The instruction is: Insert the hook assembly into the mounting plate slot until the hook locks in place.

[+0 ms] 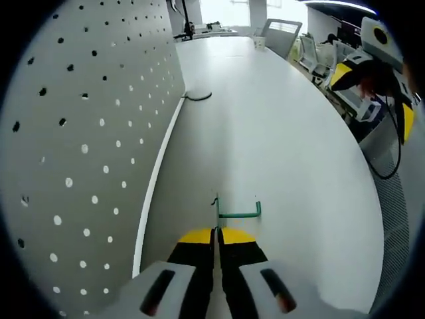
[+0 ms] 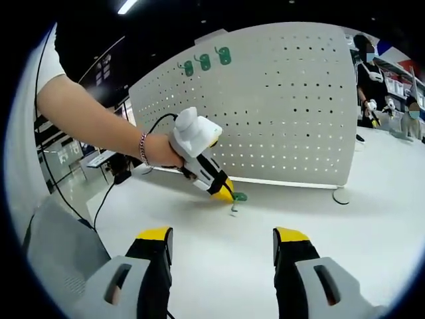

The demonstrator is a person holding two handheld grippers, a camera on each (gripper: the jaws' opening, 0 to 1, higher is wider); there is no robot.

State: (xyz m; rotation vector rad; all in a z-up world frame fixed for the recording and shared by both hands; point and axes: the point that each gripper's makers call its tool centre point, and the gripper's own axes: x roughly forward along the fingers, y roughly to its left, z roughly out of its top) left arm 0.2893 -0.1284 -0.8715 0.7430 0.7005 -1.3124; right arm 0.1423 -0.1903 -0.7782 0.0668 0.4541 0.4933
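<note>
A green hook [image 1: 239,212] with a thin metal wire end sits at the tips of my left gripper [image 1: 216,234], whose jaws are shut on it. From the right gripper view, a hand holds that left gripper [image 2: 222,189] low over the white table [image 2: 319,239], hook [image 2: 239,197] at its tip, just in front of the white pegboard [image 2: 279,113]. The same pegboard [image 1: 80,166] rises on the left in the left gripper view. My right gripper [image 2: 222,239] is open, holding nothing, and stays well back from the hook.
Three green hooks [image 2: 204,62] hang near the pegboard's top left corner. A black cable [image 1: 198,97] lies by the board's base, and a round foot [image 2: 342,196] sits at its right end. People stand at the far right [image 2: 368,73]. A chair [image 1: 279,33] stands at the table's far end.
</note>
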